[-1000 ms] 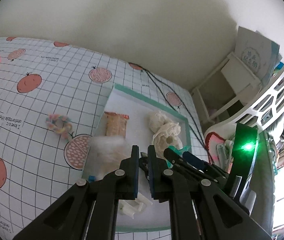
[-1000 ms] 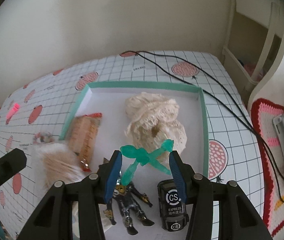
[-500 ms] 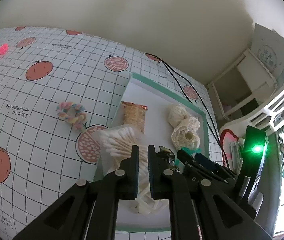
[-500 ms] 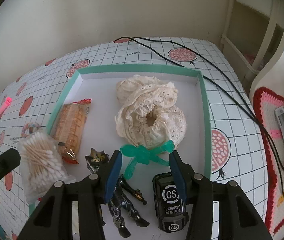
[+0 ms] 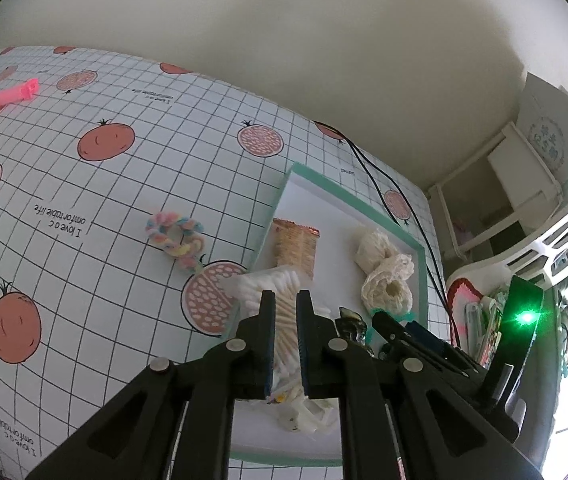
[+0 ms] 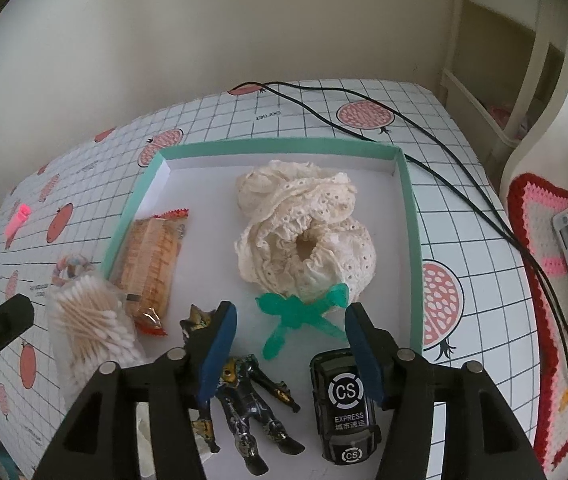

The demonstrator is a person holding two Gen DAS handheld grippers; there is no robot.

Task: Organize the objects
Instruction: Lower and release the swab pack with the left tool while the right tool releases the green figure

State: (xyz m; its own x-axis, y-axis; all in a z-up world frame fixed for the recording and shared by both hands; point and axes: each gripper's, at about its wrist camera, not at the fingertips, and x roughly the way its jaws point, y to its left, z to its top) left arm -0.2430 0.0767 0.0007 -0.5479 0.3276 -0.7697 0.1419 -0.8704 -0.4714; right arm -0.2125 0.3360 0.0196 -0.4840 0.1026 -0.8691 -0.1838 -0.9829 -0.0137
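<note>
A teal-rimmed white tray [image 6: 276,148] [image 5: 348,196] holds a cracker pack [image 6: 154,264], a cream lace scrunchie [image 6: 308,240], a dark action figure [image 6: 244,392], a black toy car [image 6: 346,396] and a green bow-shaped toy [image 6: 280,332]. A bag of cotton swabs [image 6: 88,320] [image 5: 268,284] lies over the tray's left rim. My right gripper [image 6: 291,310] is open just above the green toy, touching nothing. My left gripper [image 5: 284,304] hovers over the swab bag, its jaws a narrow slit apart and gripping nothing.
A pastel hair tie [image 5: 176,238] and a pink clip [image 5: 14,94] lie on the grid-patterned tablecloth left of the tray. A black cable [image 6: 404,120] runs behind and right of the tray. A crocheted mat [image 6: 544,240] and white shelving stand at the right.
The swab bag was blurred in motion a second ago and now lies still on the tray's left rim. The left gripper has pulled up and back. The right gripper barely moved.
</note>
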